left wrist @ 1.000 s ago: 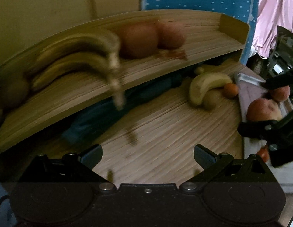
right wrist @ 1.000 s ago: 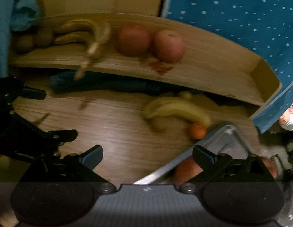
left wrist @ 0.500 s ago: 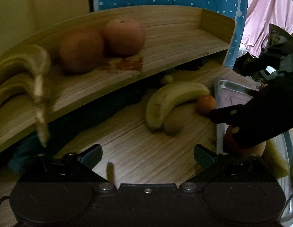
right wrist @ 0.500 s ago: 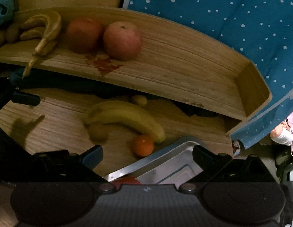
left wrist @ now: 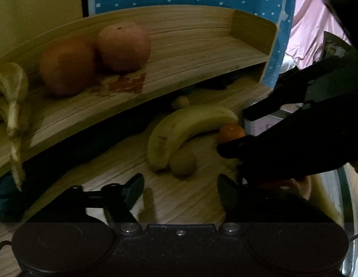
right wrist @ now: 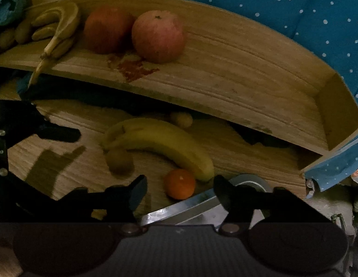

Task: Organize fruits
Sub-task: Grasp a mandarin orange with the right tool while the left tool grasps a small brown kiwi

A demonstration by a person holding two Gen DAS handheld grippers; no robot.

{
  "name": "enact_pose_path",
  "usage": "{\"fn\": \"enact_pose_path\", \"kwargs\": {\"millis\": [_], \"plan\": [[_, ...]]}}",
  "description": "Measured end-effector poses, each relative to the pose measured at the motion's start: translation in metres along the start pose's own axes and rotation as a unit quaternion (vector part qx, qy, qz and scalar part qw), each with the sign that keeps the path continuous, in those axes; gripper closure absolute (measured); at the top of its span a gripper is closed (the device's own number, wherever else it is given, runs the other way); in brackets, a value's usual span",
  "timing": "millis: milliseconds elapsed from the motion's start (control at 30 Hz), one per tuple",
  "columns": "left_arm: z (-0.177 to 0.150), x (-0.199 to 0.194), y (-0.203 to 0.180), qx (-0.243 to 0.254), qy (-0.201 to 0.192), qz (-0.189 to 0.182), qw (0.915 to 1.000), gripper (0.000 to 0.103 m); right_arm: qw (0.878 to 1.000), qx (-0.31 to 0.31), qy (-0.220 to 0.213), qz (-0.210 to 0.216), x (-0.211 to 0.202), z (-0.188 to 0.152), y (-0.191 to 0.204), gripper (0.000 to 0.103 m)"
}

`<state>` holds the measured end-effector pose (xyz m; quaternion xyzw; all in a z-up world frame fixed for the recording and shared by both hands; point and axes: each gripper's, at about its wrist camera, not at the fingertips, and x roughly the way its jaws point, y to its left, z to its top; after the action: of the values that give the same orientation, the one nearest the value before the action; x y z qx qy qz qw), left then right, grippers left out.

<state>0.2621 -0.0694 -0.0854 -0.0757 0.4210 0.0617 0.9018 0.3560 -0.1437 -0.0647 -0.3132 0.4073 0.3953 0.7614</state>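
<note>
Wooden shelf (right wrist: 225, 69): two apples (right wrist: 158, 36), banana bunch (right wrist: 61, 26).

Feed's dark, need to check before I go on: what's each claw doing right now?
Left claw: closing, nothing between its jaws, bare table below.
Right claw: closing, pads not on anything; the orange lies just ahead in the gap.

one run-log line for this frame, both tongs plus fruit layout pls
left tongs: closing, empty | right tongs: closing, nothing gripped, small orange tangerine just ahead | yellow banana: tabletop | two red apples: wooden shelf
</note>
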Motion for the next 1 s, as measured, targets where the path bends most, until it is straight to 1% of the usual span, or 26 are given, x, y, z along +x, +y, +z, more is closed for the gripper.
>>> {"fn": "enact_pose_path", "kwargs": {"millis": [33, 100, 267, 333, 467, 600, 700, 733, 800, 867, 933, 1000], "plan": [[0.000, 0.000, -0.002, 0.002, 0.000, -0.004, 1.0000, 0.041, 1.000, 0.000, 0.001, 0.002, 0.001, 0.000, 0.000, 0.043], [0.000, 0.002, -0.005, 0.005, 0.003, -0.008, 0.9999, 0.044, 1.000, 0.000, 0.002, 0.005, 0.002, -0.001, -0.001, 0.044], [0.003, 0.007, -0.007, 0.007, 0.002, -0.009, 0.9999, 0.050, 1.000, 0.004, 0.006, 0.010, 0.006, -0.002, -0.003, 0.051], [0.005, 0.009, -0.006, 0.005, 0.002, -0.006, 1.0000, 0.054, 1.000, 0.007, 0.006, 0.014, 0.007, -0.001, -0.003, 0.054], [0.009, 0.015, -0.005, 0.001, 0.004, 0.002, 1.0000, 0.056, 1.000, 0.013, 0.007, 0.017, 0.009, -0.001, -0.005, 0.059], [0.011, 0.017, -0.004, 0.001, 0.004, 0.007, 1.0000, 0.059, 1.000, 0.021, 0.006, 0.021, 0.010, 0.000, -0.008, 0.063], [0.011, 0.017, -0.003, 0.001, 0.004, 0.012, 0.9999, 0.064, 0.999, 0.023, 0.007, 0.022, 0.012, 0.000, -0.009, 0.066], [0.011, 0.017, -0.002, 0.001, 0.004, 0.014, 0.9999, 0.067, 0.999, 0.024, 0.007, 0.022, 0.012, 0.000, -0.009, 0.066], [0.011, 0.017, -0.001, -0.001, 0.004, 0.017, 0.9998, 0.071, 0.999, 0.026, 0.006, 0.024, 0.013, 0.001, -0.009, 0.067], [0.011, 0.017, 0.000, -0.002, 0.004, 0.015, 0.9999, 0.072, 0.999, 0.027, 0.006, 0.026, 0.013, 0.002, -0.008, 0.068], [0.011, 0.017, -0.001, -0.001, 0.005, 0.013, 0.9999, 0.075, 0.999, 0.027, 0.005, 0.027, 0.012, 0.001, -0.008, 0.068], [0.010, 0.016, 0.000, -0.001, 0.006, 0.012, 0.9999, 0.076, 0.999, 0.029, 0.004, 0.028, 0.013, 0.000, -0.009, 0.068]]}}
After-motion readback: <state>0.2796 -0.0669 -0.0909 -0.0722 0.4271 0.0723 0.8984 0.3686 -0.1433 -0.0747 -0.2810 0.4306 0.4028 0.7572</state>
